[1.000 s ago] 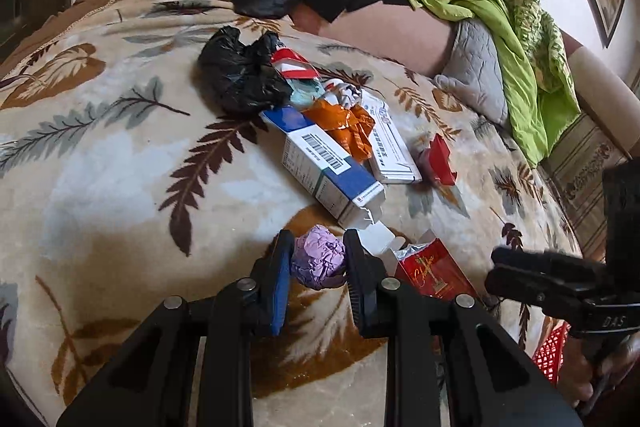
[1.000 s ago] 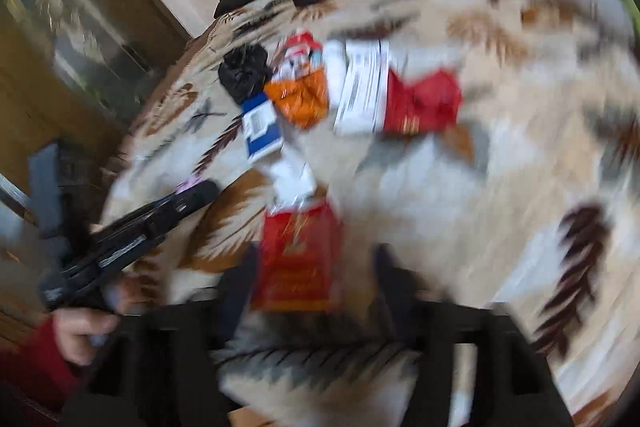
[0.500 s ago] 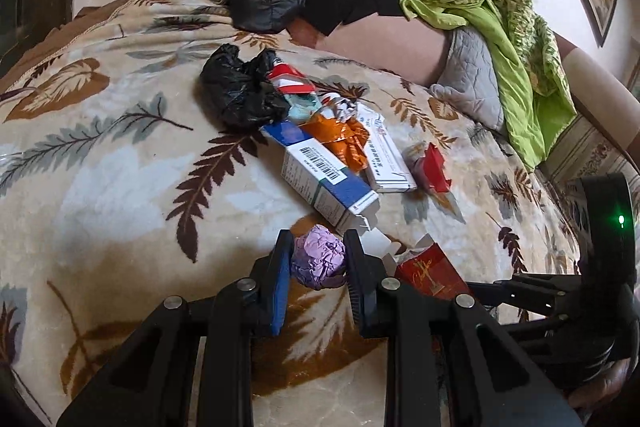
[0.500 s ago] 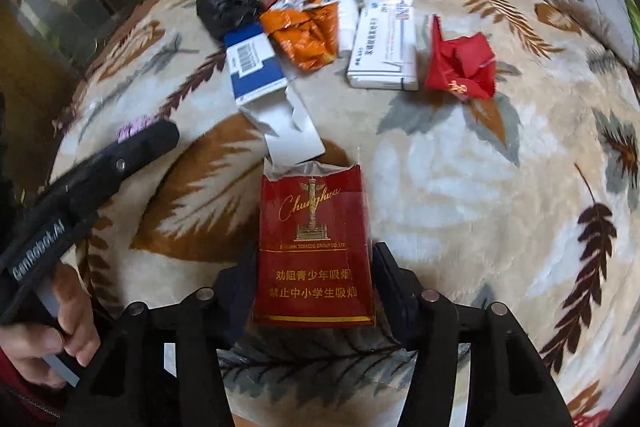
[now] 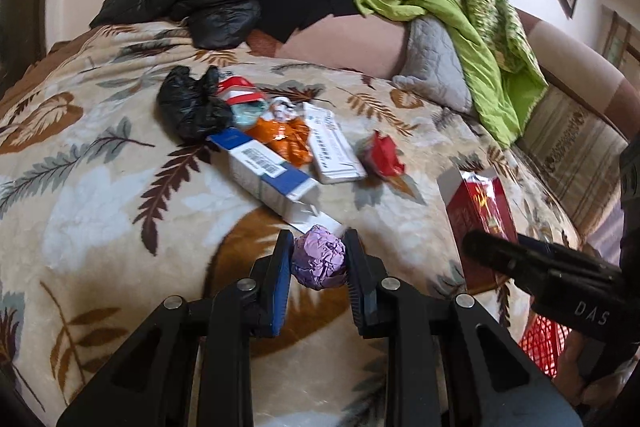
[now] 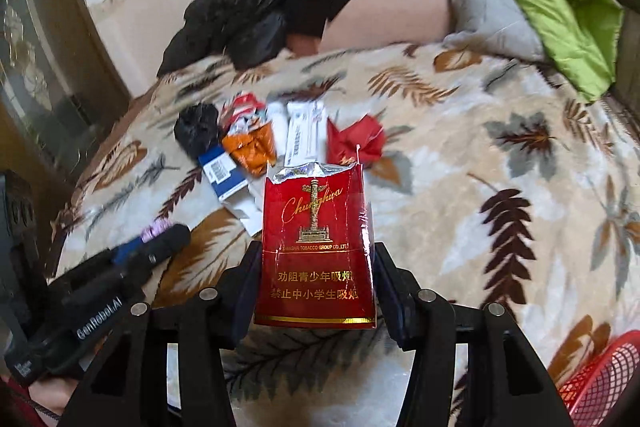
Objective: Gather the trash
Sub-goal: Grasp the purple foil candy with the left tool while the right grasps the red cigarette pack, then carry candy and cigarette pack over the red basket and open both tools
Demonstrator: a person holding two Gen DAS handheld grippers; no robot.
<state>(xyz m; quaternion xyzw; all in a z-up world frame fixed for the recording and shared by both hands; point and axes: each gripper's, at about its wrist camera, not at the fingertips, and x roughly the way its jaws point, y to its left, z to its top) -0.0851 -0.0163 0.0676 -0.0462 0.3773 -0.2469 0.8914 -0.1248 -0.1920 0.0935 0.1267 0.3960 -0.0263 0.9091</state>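
Two pieces of trash are in my grip: my left gripper [image 5: 319,259] clamps a crumpled purple wrapper [image 5: 318,262], my right gripper [image 6: 316,279] a red cigarette pack [image 6: 316,251]. Both hang above the leaf-patterned blanket [image 5: 100,195], near its front edge, with a red basket [image 6: 600,375] at its right corner.

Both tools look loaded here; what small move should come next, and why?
Probably carry the red cigarette pack in the right tool toward the red basket at lower right: both tools grip trash, the left tool holding a purple foil ball.

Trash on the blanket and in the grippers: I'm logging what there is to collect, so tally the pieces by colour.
Red: 3 (cigarette pack, crumpled wrapper, striped wrapper)
Black: 1 (bag)
Blue-white: 1 (carton)
White: 1 (box)
Orange: 1 (wrapper)
Purple: 1 (foil ball)
Total: 8
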